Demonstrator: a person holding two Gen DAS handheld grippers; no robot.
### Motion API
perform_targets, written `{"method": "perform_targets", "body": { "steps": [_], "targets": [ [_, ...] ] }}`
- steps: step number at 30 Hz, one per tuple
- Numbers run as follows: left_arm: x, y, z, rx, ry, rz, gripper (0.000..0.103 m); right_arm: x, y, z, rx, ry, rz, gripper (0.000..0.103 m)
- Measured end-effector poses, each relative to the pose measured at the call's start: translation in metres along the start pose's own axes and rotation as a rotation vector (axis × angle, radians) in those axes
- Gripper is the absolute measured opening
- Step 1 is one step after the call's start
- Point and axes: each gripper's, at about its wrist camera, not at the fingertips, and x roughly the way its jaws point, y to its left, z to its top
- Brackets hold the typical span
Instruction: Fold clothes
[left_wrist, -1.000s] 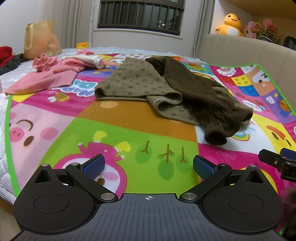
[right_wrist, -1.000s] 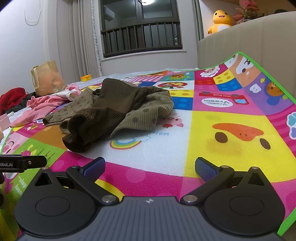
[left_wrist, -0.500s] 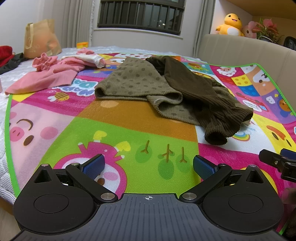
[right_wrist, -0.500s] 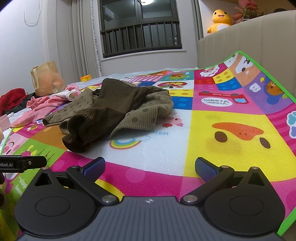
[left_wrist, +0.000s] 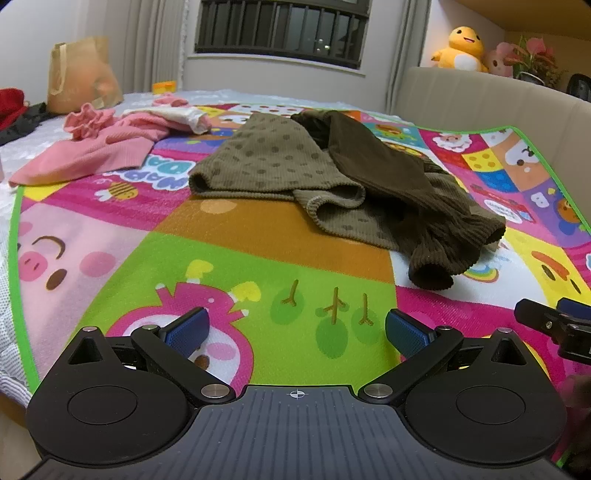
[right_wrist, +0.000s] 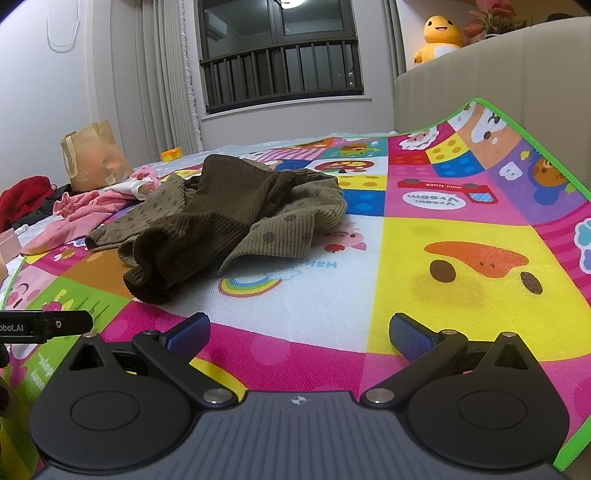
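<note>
In the left wrist view, the left gripper (left_wrist: 295, 328) is wide open and holds nothing. The olive and dark brown clothes (left_wrist: 332, 177) lie crumpled ahead on the play mat (left_wrist: 240, 240), with bare mat between. Pink clothes (left_wrist: 103, 147) lie far left.

In the right wrist view, the right gripper (right_wrist: 299, 332) is also wide open and empty. The mat edge curls up against the beige headboard (right_wrist: 498, 74); a paper bag (right_wrist: 92, 155) stands behind.

The dark brown ribbed corduroy garment (left_wrist: 384, 173) lies over the olive dotted knit garment (left_wrist: 269, 158), hiding where the two meet. Left of them, the red cloth heap (left_wrist: 11, 105) is cut by the frame edge. In the right wrist view, the other gripper's black tip (right_wrist: 44, 325) is cropped.
</note>
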Motion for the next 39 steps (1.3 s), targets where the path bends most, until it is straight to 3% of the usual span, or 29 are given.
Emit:
{"method": "perform_targets", "body": {
  "steps": [4, 9, 14, 23, 26, 30, 35, 39],
  "targets": [
    [0.002, 0.006, 0.010, -0.010, 0.014, -0.029, 0.103, 0.004, -0.005, 0.008, 0.023, 0.017, 0.026, 0.103],
    [0.013, 0.022, 0.039, -0.057, 0.039, -0.125, 0.103, 0.015, -0.025, 0.037, 0.117, 0.064, 0.036, 0.103],
    [0.023, 0.028, 0.068, -0.057, 0.005, -0.132, 0.103, 0.035, -0.051, 0.068, 0.205, 0.102, 0.051, 0.103],
    [0.052, 0.030, 0.113, -0.007, -0.012, -0.157, 0.103, 0.093, -0.048, 0.099, 0.119, 0.157, 0.052, 0.103],
    [0.072, 0.034, 0.127, 0.023, -0.011, -0.178, 0.103, 0.117, -0.047, 0.105, 0.131, 0.188, 0.062, 0.103],
    [0.108, 0.045, 0.147, -0.005, 0.011, -0.152, 0.103, 0.142, -0.054, 0.099, 0.192, 0.245, 0.090, 0.103],
    [0.158, 0.063, 0.155, -0.078, 0.105, -0.139, 0.103, 0.143, -0.045, 0.094, 0.109, 0.259, 0.087, 0.103],
    [0.170, 0.069, 0.149, -0.068, 0.116, -0.132, 0.103, 0.140, -0.034, 0.088, 0.012, 0.248, 0.070, 0.103]
  ]
}}
